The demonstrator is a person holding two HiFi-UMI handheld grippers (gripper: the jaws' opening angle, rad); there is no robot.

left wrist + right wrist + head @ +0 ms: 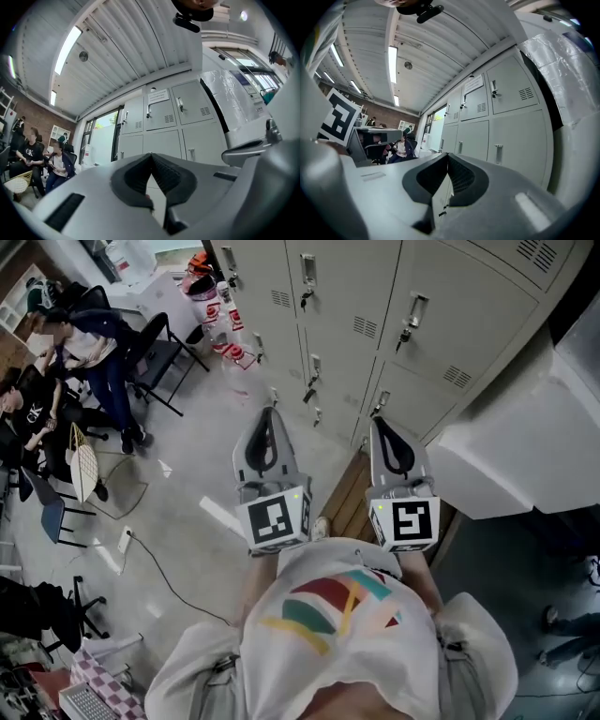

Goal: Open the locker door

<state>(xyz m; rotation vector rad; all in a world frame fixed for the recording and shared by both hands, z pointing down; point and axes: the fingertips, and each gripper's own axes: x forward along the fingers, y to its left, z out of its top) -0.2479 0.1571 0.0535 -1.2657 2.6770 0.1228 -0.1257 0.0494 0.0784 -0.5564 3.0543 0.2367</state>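
Since the left gripper (269,412) and the right gripper (380,423) are both hanging clenched on nothing, apart from the lockers (356,296), their pinched tips are risking a skid off the small latch handle (380,405) unless the jaws are parting first. A door swinging outward could also be knocking the idle gripper. The locker door (422,395) nearest ahead is sitting in the lower row, standing upright with its long axis seemingly vertical, and facing out toward the person.
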